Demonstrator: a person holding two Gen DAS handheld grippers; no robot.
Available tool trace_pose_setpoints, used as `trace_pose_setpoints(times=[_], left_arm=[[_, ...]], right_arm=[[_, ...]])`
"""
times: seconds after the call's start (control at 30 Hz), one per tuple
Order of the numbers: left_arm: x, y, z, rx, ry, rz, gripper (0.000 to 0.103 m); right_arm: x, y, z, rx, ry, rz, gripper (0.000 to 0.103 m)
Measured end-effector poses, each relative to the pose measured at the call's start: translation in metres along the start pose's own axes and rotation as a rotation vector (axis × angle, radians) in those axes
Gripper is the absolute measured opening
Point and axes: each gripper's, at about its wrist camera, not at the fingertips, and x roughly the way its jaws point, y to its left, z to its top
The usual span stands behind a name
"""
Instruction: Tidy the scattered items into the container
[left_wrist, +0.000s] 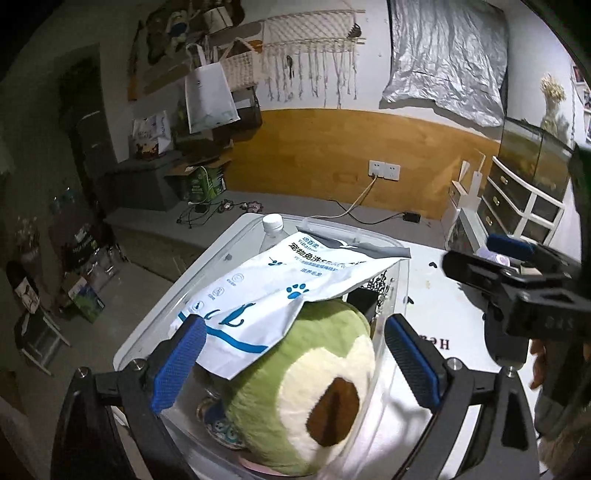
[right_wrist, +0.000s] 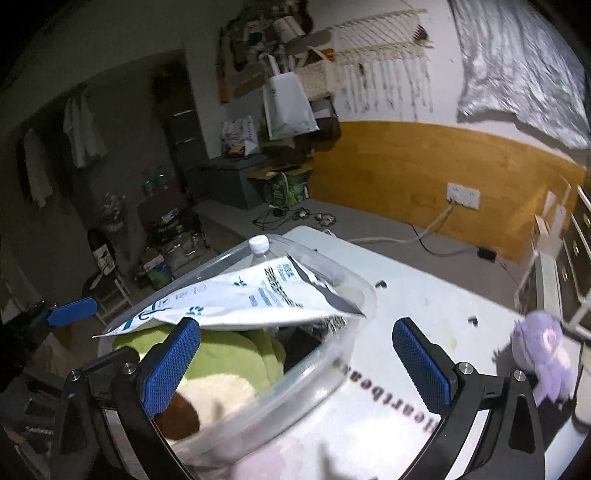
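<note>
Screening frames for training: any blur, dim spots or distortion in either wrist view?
Left wrist: sharp on the avocado plush and white pouch; room beyond dim, heavy fisheye bending, dark corners. Right wrist: motion blur smears the clear bin rim and purple plush; left side of the room nearly black, same fisheye curve.

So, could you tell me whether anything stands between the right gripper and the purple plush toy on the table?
Nothing visible does: only bare white table lies between the open right gripper and the purple plush toy.
</note>
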Motion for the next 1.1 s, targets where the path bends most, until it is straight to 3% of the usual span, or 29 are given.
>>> trace_pose_setpoints(times=[0.67, 1.1], left_arm=[[-0.014, -0.037, -0.018, -0.038, 0.011, -0.045, 0.098], [-0.025, -0.043, -0.026, -0.041, -0.006, -0.059, 0.098]], right_arm=[[-0.068, -0.043, -0.046, 0.101, -0.016, -0.11, 0.103], [-0.091, -0.044, -0.07, 0.111, -0.018, -0.154, 0.103]])
